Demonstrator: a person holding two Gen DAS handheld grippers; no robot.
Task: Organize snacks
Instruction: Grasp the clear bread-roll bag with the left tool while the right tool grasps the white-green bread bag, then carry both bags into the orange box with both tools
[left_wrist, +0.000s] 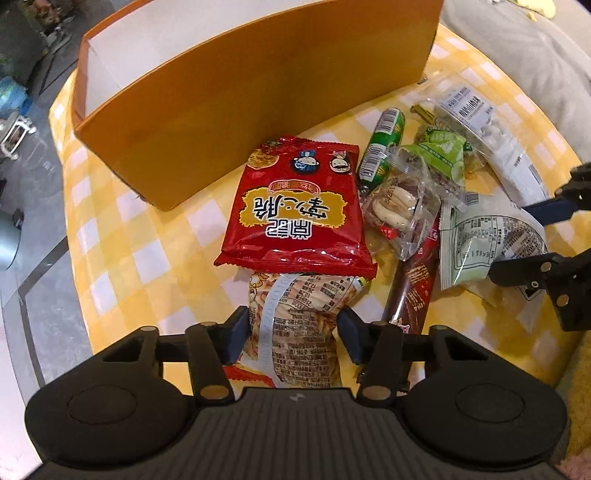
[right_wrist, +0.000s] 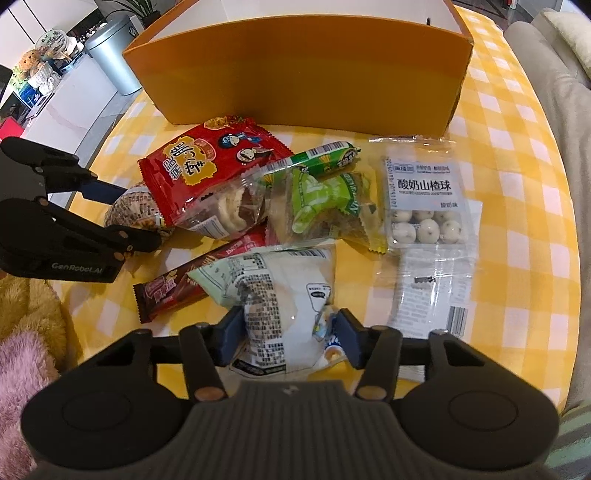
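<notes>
An orange box (left_wrist: 221, 110) with a white inside stands open at the back of the yellow checked table (left_wrist: 147, 240). Snacks lie heaped in front of it. My left gripper (left_wrist: 293, 332) is shut on a beige printed snack packet (left_wrist: 295, 306), whose far end is tucked under a red bag (left_wrist: 299, 206). My right gripper (right_wrist: 290, 328) is shut on a white and pale green packet (right_wrist: 280, 291); the packet bulges between the pads. Each gripper also shows in the other view, gripping from the side: the left gripper (right_wrist: 142, 216) and the right gripper (left_wrist: 511, 240).
A green sausage (left_wrist: 384, 144), a clear-wrapped cookie (left_wrist: 399, 206), a brown bar (left_wrist: 410, 291), a green packet (left_wrist: 439, 155) and a clear pack of white balls (right_wrist: 424, 206) lie in the heap. A grey sofa (left_wrist: 517, 55) borders the table's right side. A metal bin (right_wrist: 110, 51) stands beyond the far left.
</notes>
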